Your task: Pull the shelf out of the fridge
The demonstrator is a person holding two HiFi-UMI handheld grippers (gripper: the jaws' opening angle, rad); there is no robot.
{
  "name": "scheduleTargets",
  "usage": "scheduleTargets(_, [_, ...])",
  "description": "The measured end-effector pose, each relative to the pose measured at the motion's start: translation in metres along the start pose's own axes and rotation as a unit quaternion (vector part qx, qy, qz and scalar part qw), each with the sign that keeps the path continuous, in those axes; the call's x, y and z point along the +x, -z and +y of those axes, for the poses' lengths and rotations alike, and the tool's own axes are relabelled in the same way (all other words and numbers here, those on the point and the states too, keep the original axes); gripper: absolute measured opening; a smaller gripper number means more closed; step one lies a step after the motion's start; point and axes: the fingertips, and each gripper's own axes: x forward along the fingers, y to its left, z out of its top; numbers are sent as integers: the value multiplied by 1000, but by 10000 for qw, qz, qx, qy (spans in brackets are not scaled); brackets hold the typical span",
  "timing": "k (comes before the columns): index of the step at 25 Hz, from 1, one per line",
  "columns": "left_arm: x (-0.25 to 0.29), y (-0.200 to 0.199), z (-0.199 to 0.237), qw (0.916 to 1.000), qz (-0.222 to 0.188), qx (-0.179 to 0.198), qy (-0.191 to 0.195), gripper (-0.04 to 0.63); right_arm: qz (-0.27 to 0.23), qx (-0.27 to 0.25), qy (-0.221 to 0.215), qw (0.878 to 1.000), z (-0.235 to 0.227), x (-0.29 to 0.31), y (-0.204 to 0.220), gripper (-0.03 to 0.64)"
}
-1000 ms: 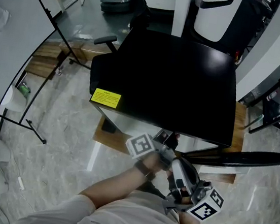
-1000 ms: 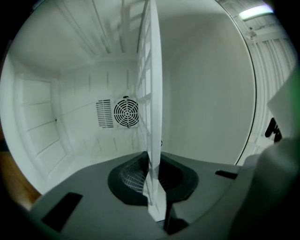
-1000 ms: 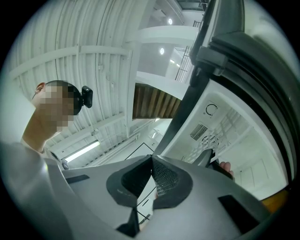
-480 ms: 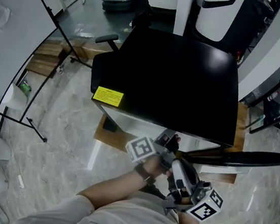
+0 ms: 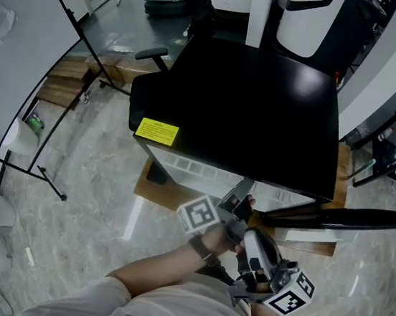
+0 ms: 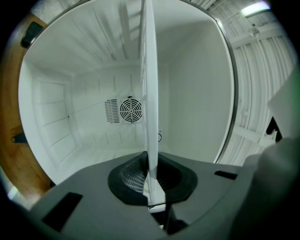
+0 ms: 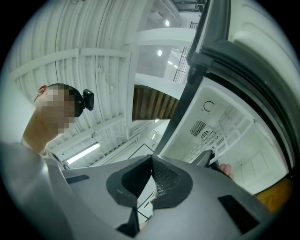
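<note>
In the head view, the black-topped fridge (image 5: 255, 110) stands open, and its door (image 5: 335, 219) swings out to the right. My left gripper (image 5: 238, 208) is at the fridge mouth, shut on the front edge of the shelf (image 5: 240, 190), which sticks out as a pale strip. In the left gripper view, the shelf (image 6: 149, 93) runs edge-on between the jaws of the left gripper (image 6: 151, 187) into the white interior with its fan grille (image 6: 131, 110). My right gripper (image 5: 259, 266) hangs back near my body. In its own view, the right gripper (image 7: 149, 187) is shut on nothing.
A yellow label (image 5: 157, 131) marks the fridge top's left corner. A wooden board (image 5: 156, 188) lies under the fridge. A whiteboard on a stand (image 5: 18, 43) is at left, and a chair (image 5: 150, 57) stands behind the fridge. Dark furniture (image 5: 394, 154) is at right.
My left gripper has drawn back toward me with the shelf, so more of the shelf and the white fridge front now show. The right gripper has barely moved.
</note>
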Motion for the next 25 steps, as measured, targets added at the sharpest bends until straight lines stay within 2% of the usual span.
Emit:
scheduleTargets(3, [-2,3,-7,9998,-24,-113,153,17,-20,7,10,10000,1,-3,2,11])
scheduleTargets(8, [-10,8,-9,9997,-30,-158,164,17,-53,-5,-28,10000,6,-8,3,11])
scheduleTargets(12, [-21,11,-4,10000,15,-16,-49,17,-107,-16,-50,9999,11,-12,4,11])
scheduleTargets(19, [-30,16,-7,9999,28,-50,-84,17,-138,65,-126,9998,15,-16,5,11])
scheduleTargets(22, [-35,18,-2,9996,38,99,-245,17,-142,84,-207,9996,18,-16,3,11])
scheduleTargets(25, [-36,21,-9,9999,26,-5,-100,17,-182,82,-254,9995,21,-19,4,11])
